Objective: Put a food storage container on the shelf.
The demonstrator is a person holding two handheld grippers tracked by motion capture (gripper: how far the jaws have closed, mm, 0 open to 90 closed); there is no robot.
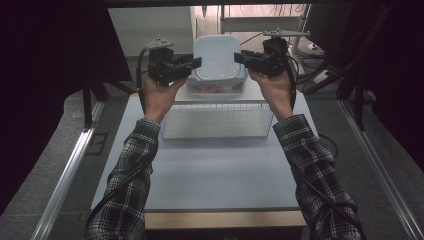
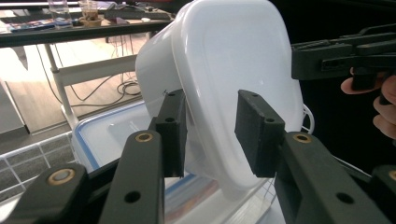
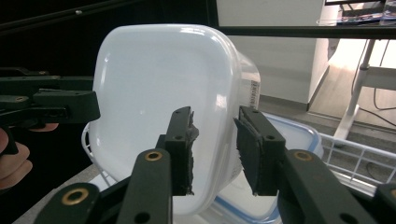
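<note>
— Where's the white tub (image 1: 216, 58)?
— Tilted on the blue-rimmed lidded box (image 1: 216, 88), just beyond the wire basket (image 1: 217, 120) on the pale grey table (image 1: 215, 170).
— Grippers?
— Left gripper (image 1: 196, 62) and right gripper (image 1: 239, 57) at its two sides, jaws part open, pads straddling its rim without pressing.
— Room?
— Dark curtains, desks and cables behind.
— Count?
— One tub, one box, one basket, two grippers.

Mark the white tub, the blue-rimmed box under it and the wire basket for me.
white tub (image 1: 216, 56), high view, on its flat top face.
blue-rimmed box (image 3: 293, 134), right gripper view, on its lid.
wire basket (image 1: 218, 106), high view, on its far rim.
</note>
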